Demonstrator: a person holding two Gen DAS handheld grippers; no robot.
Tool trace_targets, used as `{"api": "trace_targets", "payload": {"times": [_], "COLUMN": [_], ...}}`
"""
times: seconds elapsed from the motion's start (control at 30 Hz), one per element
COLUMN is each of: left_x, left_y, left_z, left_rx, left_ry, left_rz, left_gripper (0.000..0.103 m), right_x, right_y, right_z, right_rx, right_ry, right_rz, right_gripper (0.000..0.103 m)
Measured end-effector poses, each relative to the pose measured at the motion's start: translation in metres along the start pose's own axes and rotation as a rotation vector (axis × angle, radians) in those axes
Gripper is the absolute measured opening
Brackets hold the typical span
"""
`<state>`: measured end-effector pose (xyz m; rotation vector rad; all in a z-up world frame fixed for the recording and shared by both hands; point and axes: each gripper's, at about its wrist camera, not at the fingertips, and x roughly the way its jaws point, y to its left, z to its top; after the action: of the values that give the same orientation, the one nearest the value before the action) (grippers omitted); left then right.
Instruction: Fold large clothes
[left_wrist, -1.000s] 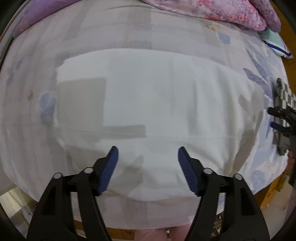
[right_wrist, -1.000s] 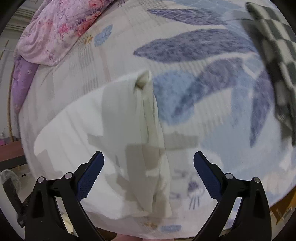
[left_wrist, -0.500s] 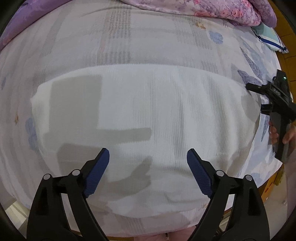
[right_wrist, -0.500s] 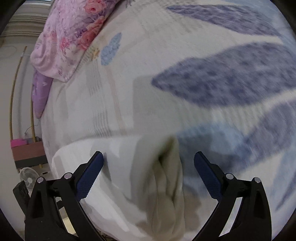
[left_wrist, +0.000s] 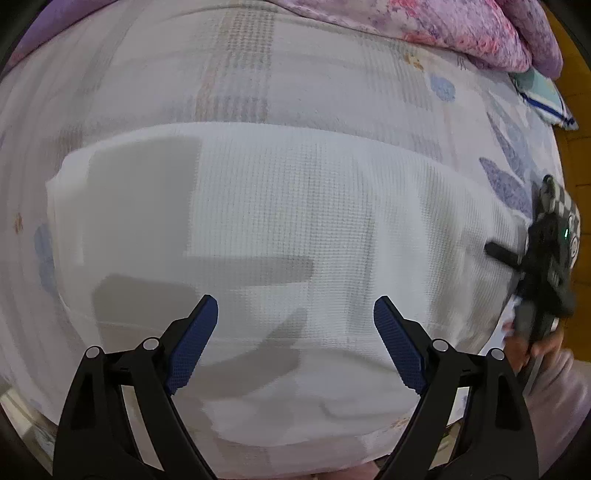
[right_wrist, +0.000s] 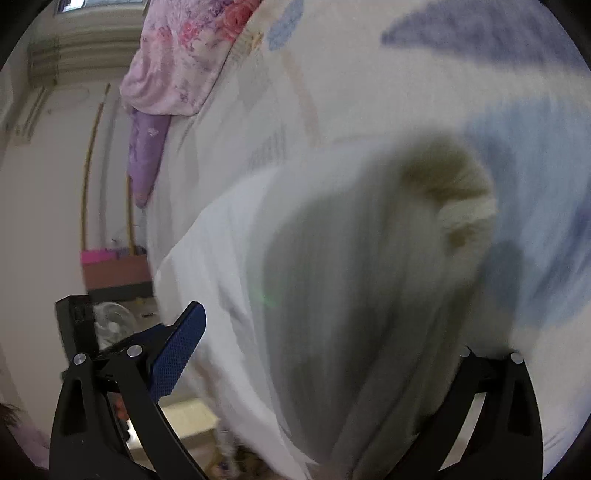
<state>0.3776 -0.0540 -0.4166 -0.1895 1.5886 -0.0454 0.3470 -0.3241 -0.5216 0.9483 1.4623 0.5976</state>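
A white waffle-knit garment lies spread flat across the patterned bed sheet. My left gripper points straight down over its near hem, open, with nothing between the blue pads. In the left wrist view a hand holds the right gripper's black body at the garment's right end. In the blurred right wrist view my right gripper stands wide. The garment's bunched, folded end lies between its fingers and hides the right one. The left pad is clear of the cloth.
A pink floral quilt and a purple pillow lie at the head of the bed. A checked cloth sits by the right edge. Beyond the bed's far side are a small fan and a pink-topped box.
My left gripper's jaws widened and it came down closer to the garment. My right gripper tipped up and sank onto the garment's right end, so the cloth now fills its view.
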Motion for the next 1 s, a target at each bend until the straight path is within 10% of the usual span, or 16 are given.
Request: {"api": "trace_targets", "payload": {"times": [0.2,0.7,0.87,1.0], "left_x": [-0.005,0.003,0.005,0.005], "left_y": [-0.001,0.004,-0.001,-0.009], "left_z": [-0.007,-0.017,0.003,0.021], "left_rx": [0.031,0.064,0.073,0.100], "left_ry": [-0.033,-0.043,-0.089,-0.126], "left_rz": [0.025,0.054,0.110,0.147], "left_gripper": [0.087,0.090,0.090,0.090], "right_x": [0.000,-0.011,-0.021,-0.009], "right_y": [0.007,-0.017,-0.009,0.006], "right_z": [-0.029,-0.058,-0.063,-0.061], "right_rx": [-0.039,0.136,0.128,0.109], "right_ry": [0.018,-0.099,-0.071,-0.076], "right_rz": [-0.169,-0.177,-0.247,-0.345], "right_gripper": [0.095,0.095,0.042,0.038]}}
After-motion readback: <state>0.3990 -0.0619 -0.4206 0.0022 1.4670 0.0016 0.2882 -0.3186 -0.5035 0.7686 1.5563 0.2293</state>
